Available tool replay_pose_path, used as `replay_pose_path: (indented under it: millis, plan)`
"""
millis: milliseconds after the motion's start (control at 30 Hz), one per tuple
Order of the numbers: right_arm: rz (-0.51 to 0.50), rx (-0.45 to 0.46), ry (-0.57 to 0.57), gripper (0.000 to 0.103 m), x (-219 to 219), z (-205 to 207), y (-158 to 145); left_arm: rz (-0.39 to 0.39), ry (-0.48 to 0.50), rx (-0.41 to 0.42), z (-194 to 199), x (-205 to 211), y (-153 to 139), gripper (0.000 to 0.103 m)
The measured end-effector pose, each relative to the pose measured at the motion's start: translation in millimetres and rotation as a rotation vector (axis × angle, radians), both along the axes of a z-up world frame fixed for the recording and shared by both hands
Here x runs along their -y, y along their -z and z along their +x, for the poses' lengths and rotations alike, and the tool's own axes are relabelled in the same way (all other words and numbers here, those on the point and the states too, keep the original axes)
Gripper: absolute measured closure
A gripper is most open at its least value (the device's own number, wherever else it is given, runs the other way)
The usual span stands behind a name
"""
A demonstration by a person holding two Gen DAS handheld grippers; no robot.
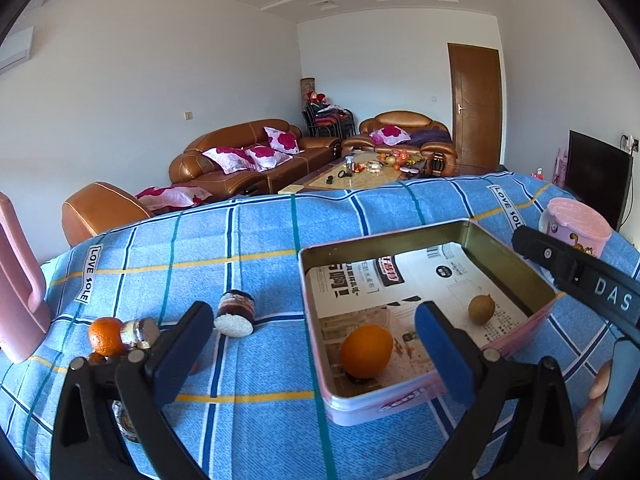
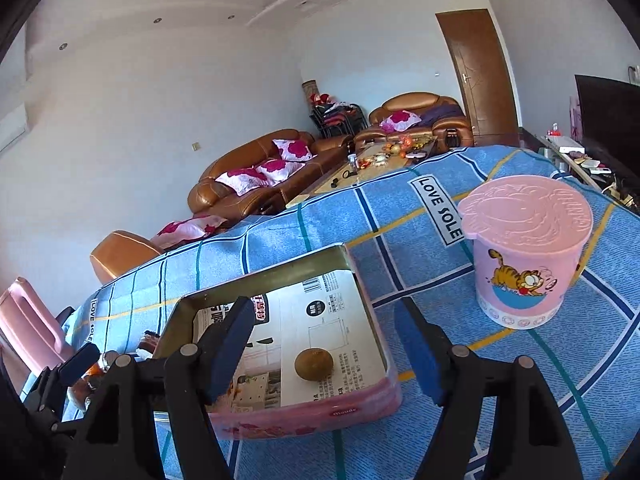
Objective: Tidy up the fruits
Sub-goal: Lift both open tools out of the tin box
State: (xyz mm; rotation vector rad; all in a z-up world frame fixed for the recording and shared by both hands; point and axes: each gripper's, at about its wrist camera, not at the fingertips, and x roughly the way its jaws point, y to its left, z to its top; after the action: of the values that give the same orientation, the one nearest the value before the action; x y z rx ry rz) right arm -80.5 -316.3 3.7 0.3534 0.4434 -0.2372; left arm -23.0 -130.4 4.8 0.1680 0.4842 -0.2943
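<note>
Two fruits, orange (image 1: 366,351) and kiwi (image 1: 481,309), lie in tin (image 1: 516,268); both grippers, left (image 1: 312,352) and right (image 2: 326,354), jaws spread, empty; next swing left onto tangerine (image 1: 105,336) beside jars (image 1: 236,313), squeezing gently.

desk cloth (image 1: 260,240): blue plaid, yellow, teal, navy and white lines | tin (image 1: 516,268): pink outside, gold inside, printed-paper lining | fruit in tin: orange (image 1: 366,351); brown kiwi (image 1: 481,309) | second orange (image 1: 105,335) by left edge | cup (image 2: 524,256): pink, orange striped cartoon cat | tool pads (image 1: 438,356): blue, black arms
</note>
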Motion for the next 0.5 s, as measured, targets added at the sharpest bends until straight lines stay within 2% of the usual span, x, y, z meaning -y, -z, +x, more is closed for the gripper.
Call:
replay_pose_path:
  millis: [167, 500]
  plan:
    - [-0.062, 0.003, 0.029, 0.029, -7, -4, -3, -0.007, -0.026, 0.011, 0, -12, -1, 0.000]
    - [-0.094, -0.003, 0.047, 0.029, -20, -15, -3, -0.021, -0.032, -0.015, -2, -31, 2, 0.000]
